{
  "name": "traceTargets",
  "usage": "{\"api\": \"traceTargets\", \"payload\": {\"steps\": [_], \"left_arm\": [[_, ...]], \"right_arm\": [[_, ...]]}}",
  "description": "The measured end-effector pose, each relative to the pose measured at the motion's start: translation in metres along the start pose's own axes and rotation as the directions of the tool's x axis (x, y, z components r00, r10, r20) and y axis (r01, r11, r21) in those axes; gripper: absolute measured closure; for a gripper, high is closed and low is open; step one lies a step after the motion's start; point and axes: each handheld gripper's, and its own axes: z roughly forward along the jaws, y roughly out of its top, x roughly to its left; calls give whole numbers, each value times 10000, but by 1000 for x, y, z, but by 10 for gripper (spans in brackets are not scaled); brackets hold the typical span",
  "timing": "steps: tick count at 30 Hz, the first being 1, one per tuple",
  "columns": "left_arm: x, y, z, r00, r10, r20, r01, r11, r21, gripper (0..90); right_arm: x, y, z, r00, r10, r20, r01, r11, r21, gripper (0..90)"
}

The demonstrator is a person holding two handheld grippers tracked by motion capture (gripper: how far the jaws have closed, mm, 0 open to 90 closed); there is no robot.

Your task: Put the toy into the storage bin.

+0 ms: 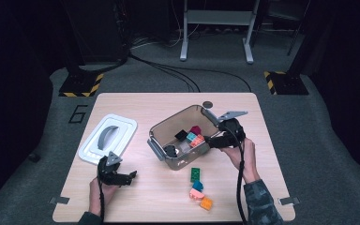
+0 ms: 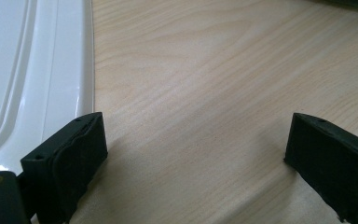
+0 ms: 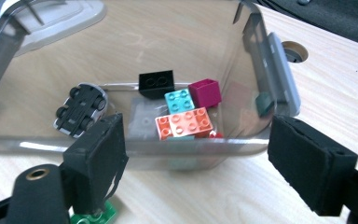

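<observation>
A "6" marks the floor at ten o'clock. My right gripper gapes wide and empty at the bin, whose long axis runs eight to two. My left gripper is wide, empty.

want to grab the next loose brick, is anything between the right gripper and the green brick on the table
Nothing visible. The right gripper is open at the bin's near wall; the green brick lies on bare table just below it.

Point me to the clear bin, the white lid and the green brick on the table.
clear bin (image 1: 155,131), high view, on its left rim.
white lid (image 1: 123,126), high view, on the flat white border right of the grey handle.
green brick (image 1: 195,174), high view, on its studded top.
</observation>
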Motion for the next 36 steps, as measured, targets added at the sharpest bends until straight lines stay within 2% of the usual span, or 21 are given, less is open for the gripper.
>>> {"api": "traceTargets", "payload": {"steps": [3, 10, 14, 18, 22, 28, 32, 36], "left_arm": [[0, 0, 0, 10000, 3, -27, -3, 10000, -11, 51], [0, 0, -1, 10000, 37, 37, -37, 10000, 81, 52], [0, 0, -1, 10000, 37, 34, -37, 10000, 86, 52], [0, 0, -1, 10000, 39, 34, -40, 10000, 82, 51], [0, 0, 0, 10000, 29, 34, -29, 10000, 59, 52], [0, 0, 0, 10000, 27, 34, -28, 10000, 54, 52], [0, 0, 0, 10000, 24, 34, -25, 10000, 55, 52], [0, 0, 0, 10000, 29, 33, -29, 10000, 55, 52]], "right_arm": [[5, -11, -4, 9999, -105, -58, 104, 9997, -202, 156], [18, -48, -3, 9996, 81, -275, -86, 9998, -190, 178], [24, -70, 9, 9986, 325, -420, -324, 9995, 32, 222], [29, -86, 24, 9958, 550, -729, -532, 9982, 271, 329], [36, -94, 40, 9916, 658, -1114, -604, 9969, 512, 415], [49, -97, 56, 9890, 660, -1324, -564, 9956, 750, 431], [53, -98, 63, 9908, 582, -1222, -473, 9948, 904, 441], [50, -100, 63, 9914, 795, -1039, -697, 9930, 952, 447]]}}
